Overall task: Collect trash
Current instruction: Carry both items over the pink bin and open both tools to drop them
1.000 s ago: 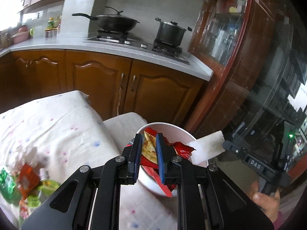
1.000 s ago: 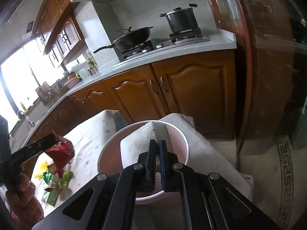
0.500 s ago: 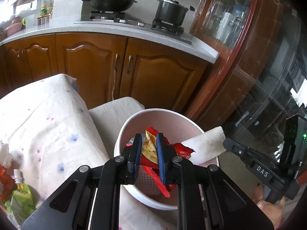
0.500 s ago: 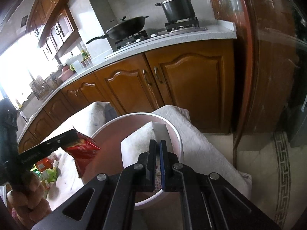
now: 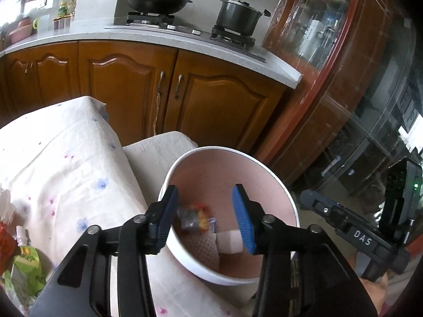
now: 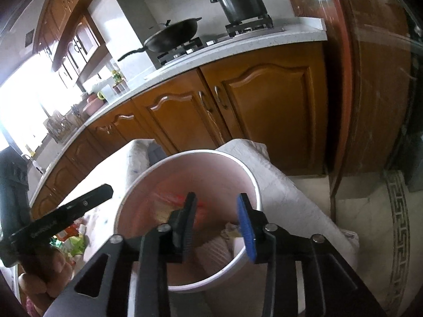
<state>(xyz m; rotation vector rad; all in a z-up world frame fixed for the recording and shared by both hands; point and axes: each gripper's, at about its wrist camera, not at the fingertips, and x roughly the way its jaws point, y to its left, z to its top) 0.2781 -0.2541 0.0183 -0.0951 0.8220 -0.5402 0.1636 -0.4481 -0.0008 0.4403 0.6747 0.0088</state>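
Left wrist view showed your left gripper [image 5: 208,208] above the pink bin [image 5: 284,192] with its jaws spread wide and nothing between them. Inside the bin, a blurred snack wrapper [image 5: 195,215] sat below the gap of your fingers, and a rolled white paper towel [image 5: 228,241] lay against the near wall, partly hidden behind your right-hand blue pad. The bin stood on a cloth-covered surface, just beside the flowered tablecloth [image 5: 60,163]. At the left edge of that cloth you could see more trash: a green packet [image 5: 27,266] and a bit of red wrapper [image 5: 6,240]. Your right gripper [image 5: 354,231] showed at the right edge, close to the bin's rim.

In the right wrist view, your right gripper [image 6: 218,220] also hung over the bin [image 6: 253,182], jaws parted and empty. The paper towel [image 6: 218,248] rested at the bottom near the front wall, and a red and yellow smear of wrapper [image 6: 169,203] showed deeper in, too blurred to read. Your left gripper [image 6: 79,206] reached in from the left, level with the rim. Behind everything ran the wooden cabinets [image 6: 264,97], with a wok [image 6: 174,33] and a pot [image 6: 242,4] on the stove.
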